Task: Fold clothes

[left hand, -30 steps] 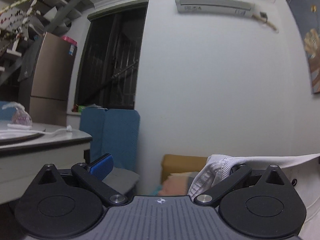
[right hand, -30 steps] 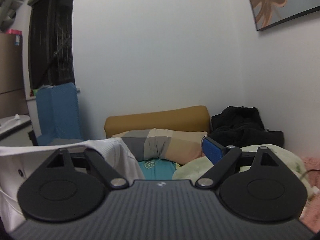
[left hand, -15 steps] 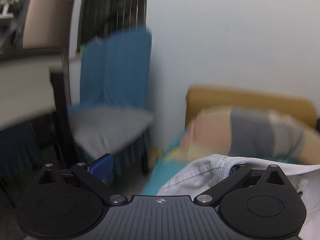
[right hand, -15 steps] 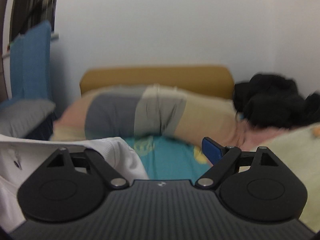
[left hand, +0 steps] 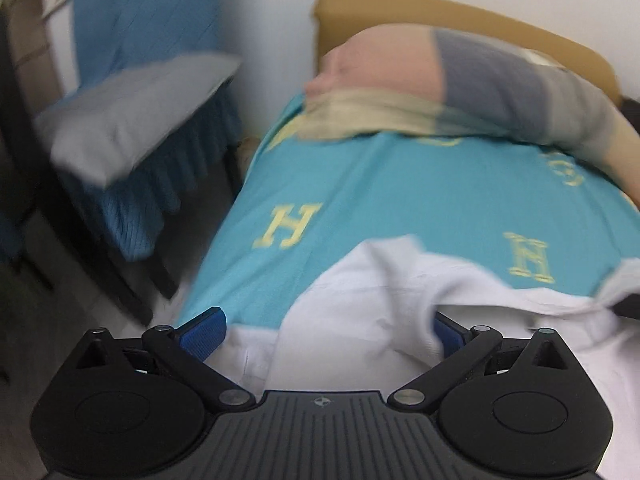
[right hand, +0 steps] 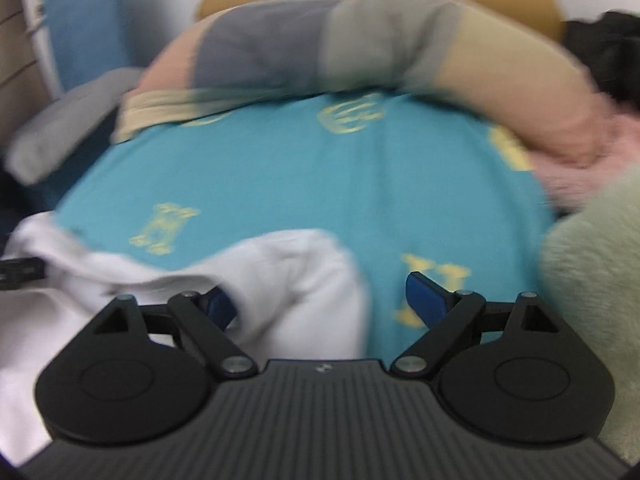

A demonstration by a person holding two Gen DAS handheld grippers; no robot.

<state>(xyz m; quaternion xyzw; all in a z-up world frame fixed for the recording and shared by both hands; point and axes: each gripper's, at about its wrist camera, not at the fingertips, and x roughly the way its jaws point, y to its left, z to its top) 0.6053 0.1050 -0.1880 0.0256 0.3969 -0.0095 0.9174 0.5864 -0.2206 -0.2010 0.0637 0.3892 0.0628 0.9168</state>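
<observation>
Seemingly laying the shirt [left hand: 360, 300] at the bed's [left hand: 400, 184] near edge, left gripper [left hand: 320, 328] and right gripper [right hand: 320, 296] gaping, clamping nothing. Next, probably needing smoothing flat.

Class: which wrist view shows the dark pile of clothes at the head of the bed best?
The right wrist view: the dark pile sits at its upper right edge, beside the striped pillow. The left wrist view shows only a dark sliver of it at the right edge.
</observation>
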